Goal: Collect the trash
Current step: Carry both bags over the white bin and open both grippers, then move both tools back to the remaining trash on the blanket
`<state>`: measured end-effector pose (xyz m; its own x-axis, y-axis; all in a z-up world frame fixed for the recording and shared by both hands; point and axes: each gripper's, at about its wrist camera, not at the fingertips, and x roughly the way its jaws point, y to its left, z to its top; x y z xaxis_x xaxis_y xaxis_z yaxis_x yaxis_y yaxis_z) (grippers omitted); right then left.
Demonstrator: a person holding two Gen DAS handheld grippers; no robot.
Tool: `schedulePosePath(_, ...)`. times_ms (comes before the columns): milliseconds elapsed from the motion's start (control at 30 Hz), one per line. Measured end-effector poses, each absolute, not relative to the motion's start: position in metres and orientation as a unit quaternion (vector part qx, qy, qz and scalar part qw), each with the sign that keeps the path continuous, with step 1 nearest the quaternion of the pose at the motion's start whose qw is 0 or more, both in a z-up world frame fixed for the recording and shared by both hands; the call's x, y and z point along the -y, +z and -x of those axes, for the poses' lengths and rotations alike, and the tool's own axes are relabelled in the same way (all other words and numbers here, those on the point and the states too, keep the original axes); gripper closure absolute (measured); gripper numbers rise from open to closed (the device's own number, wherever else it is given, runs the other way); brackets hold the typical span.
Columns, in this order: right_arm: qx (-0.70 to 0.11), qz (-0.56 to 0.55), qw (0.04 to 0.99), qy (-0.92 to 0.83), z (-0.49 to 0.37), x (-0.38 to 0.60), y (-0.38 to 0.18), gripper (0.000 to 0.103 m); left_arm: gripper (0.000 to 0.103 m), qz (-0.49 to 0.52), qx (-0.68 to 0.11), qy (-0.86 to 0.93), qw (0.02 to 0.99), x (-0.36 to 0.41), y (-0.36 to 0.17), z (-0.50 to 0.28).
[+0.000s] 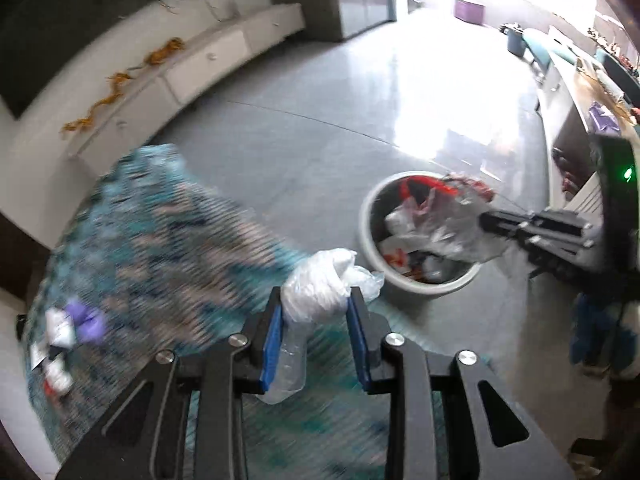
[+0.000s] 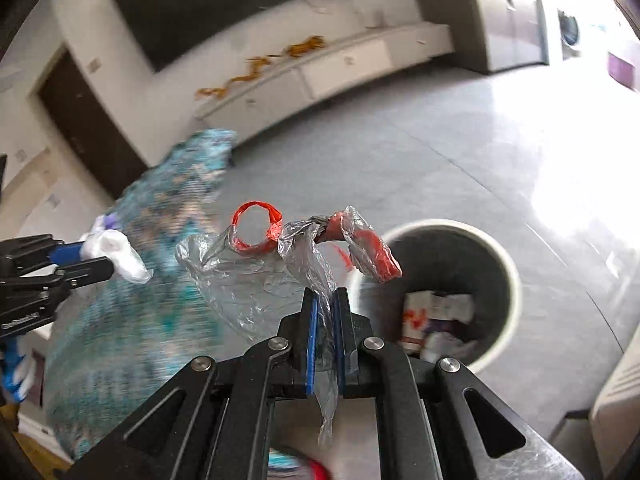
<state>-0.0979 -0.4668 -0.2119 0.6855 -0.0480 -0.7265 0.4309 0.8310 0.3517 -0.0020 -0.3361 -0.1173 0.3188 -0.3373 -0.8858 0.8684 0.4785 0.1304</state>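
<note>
My left gripper (image 1: 317, 300) is shut on a crumpled wad of clear plastic wrap (image 1: 320, 286), held over the edge of a teal patterned rug (image 1: 160, 232). A round white trash bin (image 1: 370, 216) stands on the grey floor just right of it, with wrappers and bags inside. My right gripper (image 2: 325, 300) is shut on a clear plastic bag with red handles (image 2: 256, 268), held just left of the bin (image 2: 512, 272). In the left wrist view that bag (image 1: 444, 220) hangs over the bin's opening from the right gripper (image 1: 486, 222). The left gripper (image 2: 106, 258) shows at the left of the right wrist view.
More litter, a purple glove (image 1: 86, 320) and small white packets (image 1: 60, 328), lies on the rug at the left. A long white low cabinet (image 1: 192, 64) with orange scraps on top runs along the far wall. A counter (image 1: 576, 92) stands at the right.
</note>
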Motion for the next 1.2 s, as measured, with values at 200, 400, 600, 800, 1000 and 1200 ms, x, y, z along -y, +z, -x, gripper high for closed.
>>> schedulePosePath(200,-0.4,-0.277,0.858,-0.167,0.09,0.512,-0.249,0.095,0.074,-0.3,-0.475,-0.413,0.717,0.402,-0.155,-0.008)
schedulePosePath(400,-0.425,-0.288,0.839,-0.181,0.075,0.537,-0.282,0.095,0.073,-0.269,-0.519,-0.415,0.698,0.443,-0.184,-0.016)
schedulePosePath(600,-0.435,-0.298,0.826,-0.199,0.062,0.554,-0.306,0.092,0.069,-0.227,-0.545,-0.431,0.682,0.478,-0.204,-0.022)
schedulePosePath(800,-0.435,-0.308,0.816,-0.223,0.07,0.562,-0.316,0.06,0.052,-0.205,-0.561,-0.44,0.671,0.489,-0.212,-0.022)
schedulePosePath(1000,-0.433,-0.305,0.815,-0.236,0.082,0.56,-0.308,0.06,0.051,-0.19,-0.56,-0.449,0.67,0.479,-0.205,-0.018)
schedulePosePath(1200,-0.42,-0.28,0.83,-0.236,0.084,0.547,-0.276,0.06,0.051,-0.194,-0.525,-0.441,0.702,0.447,-0.176,-0.016)
